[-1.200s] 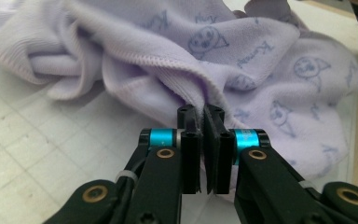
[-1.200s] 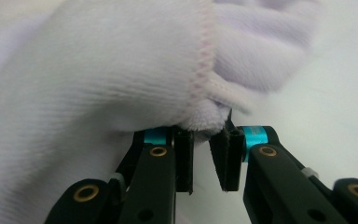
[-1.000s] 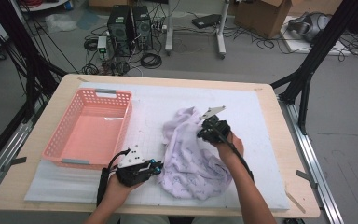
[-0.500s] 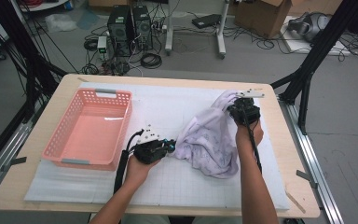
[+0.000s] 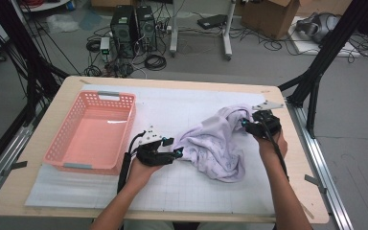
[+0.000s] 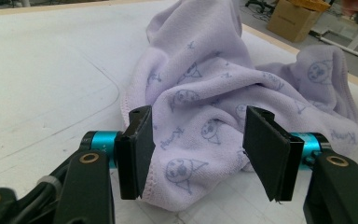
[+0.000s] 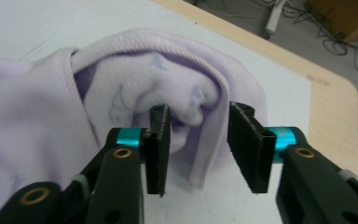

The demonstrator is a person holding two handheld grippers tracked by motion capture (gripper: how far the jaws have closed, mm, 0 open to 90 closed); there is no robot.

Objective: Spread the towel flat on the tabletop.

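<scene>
1. Left gripper (image 5: 176,153), lower centre of the high view: jaws have just been opening and stand well apart. In the left gripper view the lilac terry towel with printed cartoon faces (image 6: 223,116) lies between and beyond the pads; neither pad presses it.
2. Right gripper (image 5: 243,125), right of centre in the high view: jaws have just been opening. In the right gripper view a fold of towel (image 7: 191,112) sits in the gap, not pinched.
3. Towel (image 5: 215,146) lies crumpled on the white gridded mat (image 5: 172,103), stretched between both grippers.
4. Pink perforated plastic basket (image 5: 74,160) sits at left of frame, well apart from the towel.
5. Mat lies on the light wooden table (image 5: 306,182).
</scene>
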